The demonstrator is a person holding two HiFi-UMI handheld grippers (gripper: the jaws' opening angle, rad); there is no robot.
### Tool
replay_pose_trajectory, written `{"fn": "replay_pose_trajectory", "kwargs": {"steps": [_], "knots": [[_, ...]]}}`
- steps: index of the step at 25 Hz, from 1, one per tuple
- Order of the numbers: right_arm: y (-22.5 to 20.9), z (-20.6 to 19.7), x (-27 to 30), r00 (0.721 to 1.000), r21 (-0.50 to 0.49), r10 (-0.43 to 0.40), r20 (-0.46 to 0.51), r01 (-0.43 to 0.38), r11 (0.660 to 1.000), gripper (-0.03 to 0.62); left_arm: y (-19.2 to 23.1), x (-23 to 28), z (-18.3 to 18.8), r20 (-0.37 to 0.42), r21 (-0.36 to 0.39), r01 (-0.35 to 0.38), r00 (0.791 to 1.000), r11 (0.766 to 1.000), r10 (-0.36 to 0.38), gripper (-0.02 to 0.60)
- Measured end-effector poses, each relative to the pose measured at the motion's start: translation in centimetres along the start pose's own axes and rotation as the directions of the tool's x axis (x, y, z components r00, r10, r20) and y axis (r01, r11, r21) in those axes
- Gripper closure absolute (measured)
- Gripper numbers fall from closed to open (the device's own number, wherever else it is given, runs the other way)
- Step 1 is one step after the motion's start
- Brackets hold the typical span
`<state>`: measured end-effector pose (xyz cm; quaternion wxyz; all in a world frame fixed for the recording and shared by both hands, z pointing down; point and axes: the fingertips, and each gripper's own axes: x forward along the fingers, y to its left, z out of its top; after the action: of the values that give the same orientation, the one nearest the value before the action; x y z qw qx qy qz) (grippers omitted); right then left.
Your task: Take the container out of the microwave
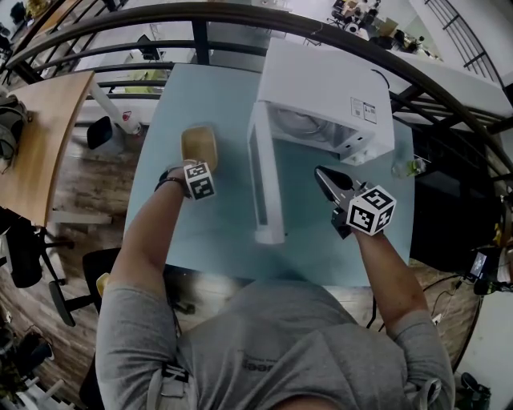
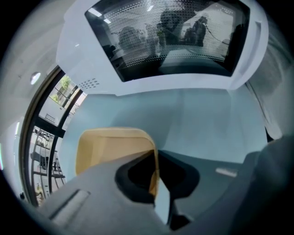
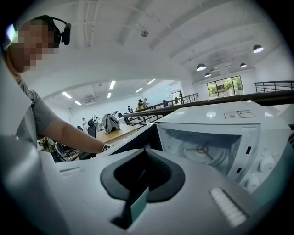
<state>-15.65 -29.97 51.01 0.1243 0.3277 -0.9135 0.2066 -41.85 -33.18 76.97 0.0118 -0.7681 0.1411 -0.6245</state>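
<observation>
A tan, open-topped container (image 1: 199,146) hangs over the left part of the light blue table (image 1: 216,232), left of the microwave. My left gripper (image 1: 195,162) is shut on its near wall; in the left gripper view the container (image 2: 110,149) has its rim pinched between the jaws of the left gripper (image 2: 156,183). The white microwave (image 1: 325,84) stands at the back with its door (image 1: 264,184) swung open toward me. Its cavity (image 3: 206,147) holds only the turntable. My right gripper (image 1: 326,179) hovers in front of the cavity, shut and holding nothing; the right gripper (image 3: 138,197) shows no gap.
A small clear glass item (image 1: 407,168) sits on the table to the microwave's right. A wooden table (image 1: 40,136) and chairs stand to the left, a dark railing (image 1: 240,16) runs behind. The door's mesh window (image 2: 174,41) faces my left gripper.
</observation>
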Motion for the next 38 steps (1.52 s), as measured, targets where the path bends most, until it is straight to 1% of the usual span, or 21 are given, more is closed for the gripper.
{"fn": "replay_pose_trajectory", "kwargs": {"steps": [5, 9, 13, 16, 24, 27, 30, 32, 34, 38], "knots": [[0.2, 0.0, -0.3, 1.000, -0.003, -0.001, 0.005, 0.001, 1.000, 0.589, 0.2, -0.3, 0.0, 0.004, -0.014, -0.016, 1.000, 1.000, 0.016, 0.544], [0.7, 0.1, -0.6, 1.000, -0.007, 0.000, 0.008, 0.000, 1.000, 0.589, 0.2, -1.1, 0.1, 0.022, -0.034, -0.025, 0.999, 0.999, 0.026, 0.499], [1.2, 0.4, -0.9, 1.000, -0.012, 0.003, 0.018, -0.002, 1.000, 0.589, 0.4, -2.5, 0.6, 0.051, -0.052, -0.038, 0.998, 0.998, 0.041, 0.491], [1.6, 0.9, -1.3, 1.000, -0.020, 0.006, 0.029, -0.006, 1.000, 0.589, 0.5, -3.8, 1.1, 0.083, -0.081, -0.054, 0.995, 0.995, 0.061, 0.488], [2.4, 1.5, -3.3, 0.998, -0.043, 0.023, 0.053, -0.020, 0.999, 0.589, -0.1, -8.1, 3.0, 0.181, -0.194, -0.088, 0.976, 0.977, 0.124, 0.491], [1.8, 2.0, -4.4, 0.997, -0.056, 0.040, 0.070, -0.036, 0.998, 0.589, 0.0, -10.0, 4.3, 0.208, -0.220, -0.124, 0.963, 0.968, 0.171, 0.505], [1.5, 2.4, -5.7, 0.995, -0.069, 0.062, 0.083, -0.056, 0.996, 0.589, 0.1, -12.9, 5.9, 0.250, -0.262, -0.171, 0.939, 0.950, 0.238, 0.529], [1.5, 2.5, -7.2, 0.994, -0.089, 0.078, 0.081, -0.071, 0.994, 0.589, -0.1, -15.4, 7.6, 0.291, -0.286, -0.206, 0.912, 0.936, 0.290, 0.545], [1.4, 2.6, -8.7, 0.992, -0.116, 0.099, 0.080, -0.089, 0.989, 0.589, -0.4, -18.3, 9.6, 0.340, -0.311, -0.243, 0.874, 0.919, 0.347, 0.555], [1.2, 2.2, -12.3, 0.985, -0.163, 0.158, 0.070, -0.145, 0.976, 0.589, -1.9, -24.4, 14.9, 0.433, -0.374, -0.294, 0.783, 0.880, 0.446, 0.561]]}}
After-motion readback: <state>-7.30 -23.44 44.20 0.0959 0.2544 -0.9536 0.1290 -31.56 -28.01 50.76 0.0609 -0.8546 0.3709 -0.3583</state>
